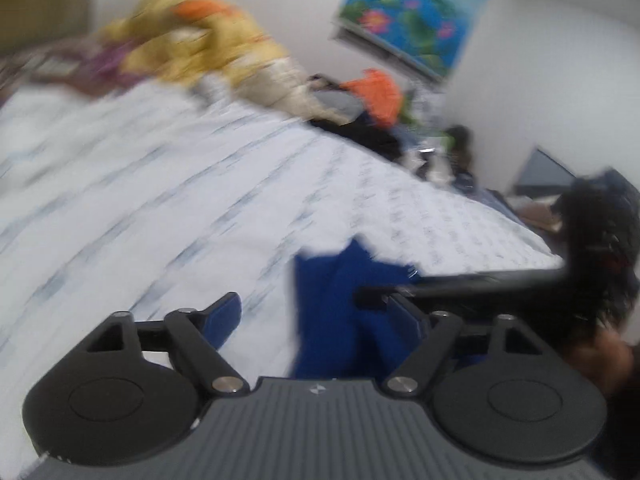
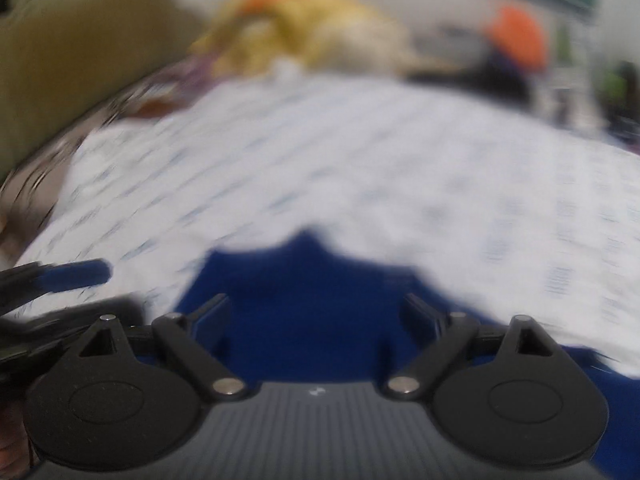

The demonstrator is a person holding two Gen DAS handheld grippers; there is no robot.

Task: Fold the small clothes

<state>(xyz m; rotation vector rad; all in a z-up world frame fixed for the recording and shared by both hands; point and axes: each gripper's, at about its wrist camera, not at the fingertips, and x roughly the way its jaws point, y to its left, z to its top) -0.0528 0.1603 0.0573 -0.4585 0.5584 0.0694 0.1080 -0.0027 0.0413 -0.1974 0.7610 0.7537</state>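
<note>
A dark blue garment [image 1: 332,320] lies on the white patterned bed sheet [image 1: 160,184], close in front of both grippers. My left gripper [image 1: 316,308] is open, its blue-padded fingers spread wide; the cloth sits between them near the right finger, and no pad presses on it. In the right wrist view the same blue garment [image 2: 304,280] spreads under my right gripper [image 2: 316,308], which is open wide above it. The right gripper's black finger [image 1: 440,280] reaches in from the right over the cloth. The left gripper's blue finger [image 2: 76,274] shows at the left edge. Both views are blurred.
A heap of yellow and orange clothes [image 1: 200,40] lies at the far side of the bed, with an orange garment [image 1: 376,96] and dark clothes beside it. A bright picture [image 1: 416,8] hangs on the wall. An olive headboard [image 2: 80,60] stands at the left.
</note>
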